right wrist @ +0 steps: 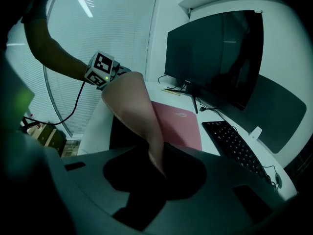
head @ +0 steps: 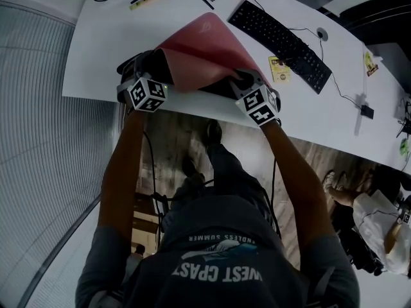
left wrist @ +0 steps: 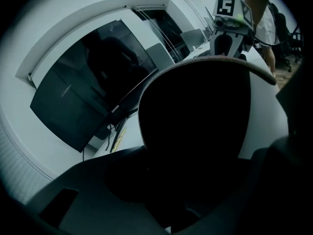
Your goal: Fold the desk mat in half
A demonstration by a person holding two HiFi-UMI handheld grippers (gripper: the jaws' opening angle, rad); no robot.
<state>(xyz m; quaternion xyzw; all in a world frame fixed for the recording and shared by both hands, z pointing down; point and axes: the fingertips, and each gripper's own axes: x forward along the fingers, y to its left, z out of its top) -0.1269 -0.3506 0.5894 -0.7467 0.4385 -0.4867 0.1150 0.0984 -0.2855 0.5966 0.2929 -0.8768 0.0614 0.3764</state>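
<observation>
The desk mat point(head: 202, 53) is pink on top and black underneath, and lies on the white desk point(head: 103, 50). Its near edge is lifted off the desk and curls up toward the far side. My left gripper point(head: 153, 66) is shut on the near left corner. The mat's dark underside point(left wrist: 195, 121) fills the left gripper view above the left gripper point(left wrist: 161, 180). My right gripper point(head: 243, 82) is shut on the near right corner. In the right gripper view the raised mat point(right wrist: 132, 106) runs down into the right gripper point(right wrist: 159, 168). The far half stays flat.
A black keyboard point(head: 279, 43) lies right of the mat, with a yellow card point(head: 279, 68) in front of it. A monitor point(right wrist: 215, 58) on a stand is at the back, a yellow strip point(head: 146, 0) beside it. Another person point(head: 379, 223) is at the lower right.
</observation>
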